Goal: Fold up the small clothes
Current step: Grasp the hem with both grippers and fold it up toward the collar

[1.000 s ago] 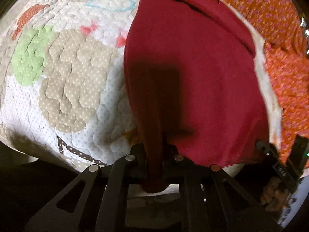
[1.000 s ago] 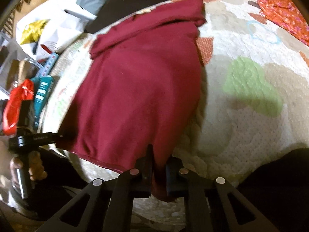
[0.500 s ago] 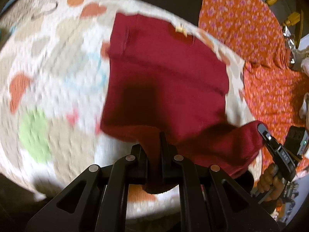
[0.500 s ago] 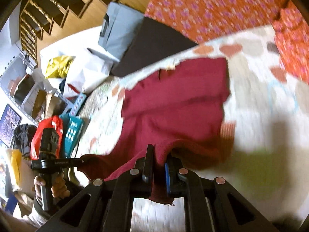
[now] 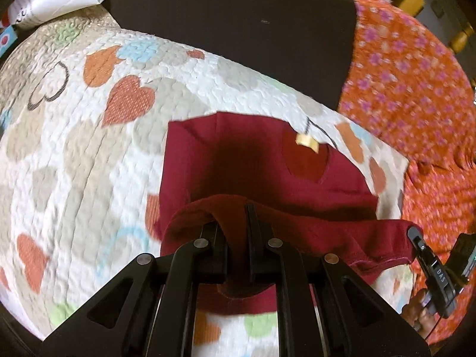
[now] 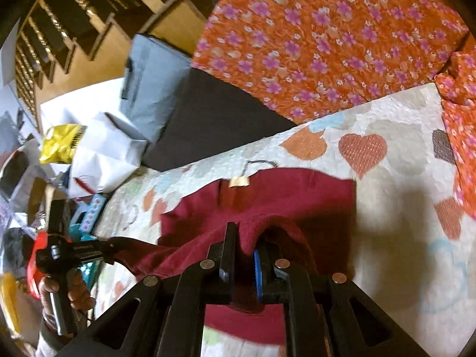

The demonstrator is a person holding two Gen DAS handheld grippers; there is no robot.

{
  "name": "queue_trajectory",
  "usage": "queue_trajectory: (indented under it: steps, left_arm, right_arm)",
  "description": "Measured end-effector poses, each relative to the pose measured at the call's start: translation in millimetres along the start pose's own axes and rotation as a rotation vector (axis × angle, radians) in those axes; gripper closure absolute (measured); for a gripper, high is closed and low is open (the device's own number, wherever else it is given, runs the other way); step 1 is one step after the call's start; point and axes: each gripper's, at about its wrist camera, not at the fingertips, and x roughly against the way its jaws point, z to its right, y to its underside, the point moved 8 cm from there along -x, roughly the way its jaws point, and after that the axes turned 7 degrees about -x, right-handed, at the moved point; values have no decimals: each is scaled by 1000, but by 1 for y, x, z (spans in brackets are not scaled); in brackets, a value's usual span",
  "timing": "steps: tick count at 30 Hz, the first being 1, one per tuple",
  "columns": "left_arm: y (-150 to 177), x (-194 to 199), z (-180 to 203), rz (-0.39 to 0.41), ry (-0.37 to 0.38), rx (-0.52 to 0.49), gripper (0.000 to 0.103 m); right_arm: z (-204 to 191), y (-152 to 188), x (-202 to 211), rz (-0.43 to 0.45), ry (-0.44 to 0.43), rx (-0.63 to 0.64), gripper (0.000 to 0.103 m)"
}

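Left claw (image 5: 237, 232) and right claw (image 6: 244, 255) are each clamped on the lifted hem of the maroon shirt (image 5: 261, 172), over the heart-patterned quilt (image 5: 89, 148).

Quilted cover (image 5: 89, 154) w/ heart patches (orange, beige, lt blue, green) spreads across the work surface. Beside it, orange floral fabric (image 6: 327, 29) w/ purple flowers; dark brown cushion (image 5: 238, 38) wedged btwn the two. Behind: grey-blue bag (image 6: 151, 89), white paper bags (image 6: 101, 154), yellow packet (image 6: 61, 142). Wooden staircase (image 6: 74, 23) w/ turned balusters at back, yellowish wood. Warm indoor light, hard shadows on quilt. Clutter at far left edge too blurred to ID.
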Motion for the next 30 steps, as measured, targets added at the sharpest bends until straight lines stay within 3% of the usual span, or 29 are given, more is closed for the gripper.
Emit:
queue_trajectory:
  steps: [3,7,10,12,14,20,24,29,30]
  left_arm:
    - [-23,-21,-1,-1,22,19,95]
    - [-40,-43,-14,-18,126,125,94]
    - [-43,-49,-22,-36,199,178,83]
    - [-45,-46,-20,-34,188,152,83]
    - [-46,-41,-18,-31,185,133,83]
    - [-48,-38,-12,-9,186,115,80]
    - [-52,-37,-7,11,232,112,67]
    - [-61,-27,-5,79,272,117,46]
    - [-64,-22,-7,106,266,118,38]
  right_arm:
    - [13,-14,-25,-14,5,-40,94]
    - [41,-31,-64,-50,7,-156,92]
    - [48,-45,-72,-19,22,-142,73]
    - [49,-57,-64,39,48,-120,66]
    - [50,-63,-55,65,60,-122,65]
    - [50,-47,-44,61,97,-80,62]
    - [60,-36,-55,17,110,-88,62]
    - [63,-41,-44,77,114,-89,59]
    - [62,-41,-43,81,118,-78,59]
